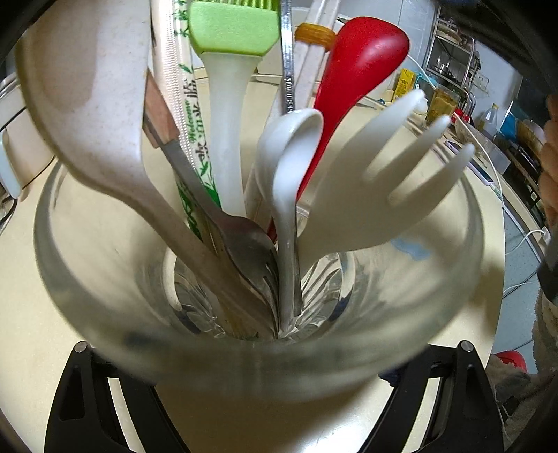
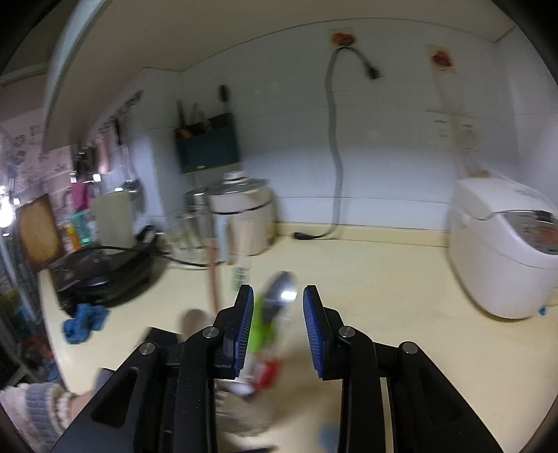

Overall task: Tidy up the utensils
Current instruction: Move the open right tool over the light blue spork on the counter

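Utensils are being kept bunched in a clear glass jar (image 1: 265, 352), which is standing on the cream worktop (image 1: 42, 313) and is being pressed close between the arms of the left gripper (image 1: 272, 400); whether that gripper is clamping the glass cannot be told. Handles are slanting up and away from it: a white fork (image 1: 390, 181), red spoon (image 1: 352, 66), green brush (image 1: 233, 31). The right gripper (image 2: 278, 313) is being held wide apart above blurred utensils.
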Demonstrator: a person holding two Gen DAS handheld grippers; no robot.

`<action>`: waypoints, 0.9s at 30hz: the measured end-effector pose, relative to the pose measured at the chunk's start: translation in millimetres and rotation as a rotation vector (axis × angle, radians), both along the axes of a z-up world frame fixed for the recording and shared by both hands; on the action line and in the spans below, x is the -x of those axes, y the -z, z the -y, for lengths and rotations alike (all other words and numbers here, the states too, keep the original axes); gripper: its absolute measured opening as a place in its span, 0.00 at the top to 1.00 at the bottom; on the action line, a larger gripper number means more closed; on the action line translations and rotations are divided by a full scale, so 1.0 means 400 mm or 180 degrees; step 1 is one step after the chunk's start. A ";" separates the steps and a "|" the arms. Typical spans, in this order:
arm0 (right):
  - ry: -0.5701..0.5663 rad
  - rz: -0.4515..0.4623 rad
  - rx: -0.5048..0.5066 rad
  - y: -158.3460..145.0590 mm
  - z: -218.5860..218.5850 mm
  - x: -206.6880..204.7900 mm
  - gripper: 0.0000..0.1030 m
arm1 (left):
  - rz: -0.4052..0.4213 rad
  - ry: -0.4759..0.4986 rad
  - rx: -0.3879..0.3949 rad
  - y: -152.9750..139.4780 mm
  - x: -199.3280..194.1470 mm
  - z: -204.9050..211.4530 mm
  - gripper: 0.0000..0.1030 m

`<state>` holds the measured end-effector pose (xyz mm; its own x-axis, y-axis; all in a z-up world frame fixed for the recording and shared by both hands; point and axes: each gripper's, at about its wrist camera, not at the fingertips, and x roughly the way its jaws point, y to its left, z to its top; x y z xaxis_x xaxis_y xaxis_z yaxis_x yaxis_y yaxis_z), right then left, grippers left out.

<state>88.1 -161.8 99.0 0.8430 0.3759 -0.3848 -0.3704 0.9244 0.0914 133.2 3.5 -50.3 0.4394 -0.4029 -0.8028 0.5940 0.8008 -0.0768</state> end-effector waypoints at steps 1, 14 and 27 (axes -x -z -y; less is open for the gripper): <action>0.0023 -0.0004 0.0001 0.006 0.011 0.000 0.67 | 0.0001 0.0000 -0.0003 0.001 -0.001 -0.002 0.13; 0.0600 -0.0169 -0.0047 0.102 0.164 -0.016 0.59 | 0.0017 -0.0003 -0.0046 -0.001 0.007 0.025 0.12; 0.0711 -0.0445 0.0111 0.213 0.190 -0.082 0.59 | 0.0040 -0.0008 -0.0103 0.000 0.019 0.037 0.12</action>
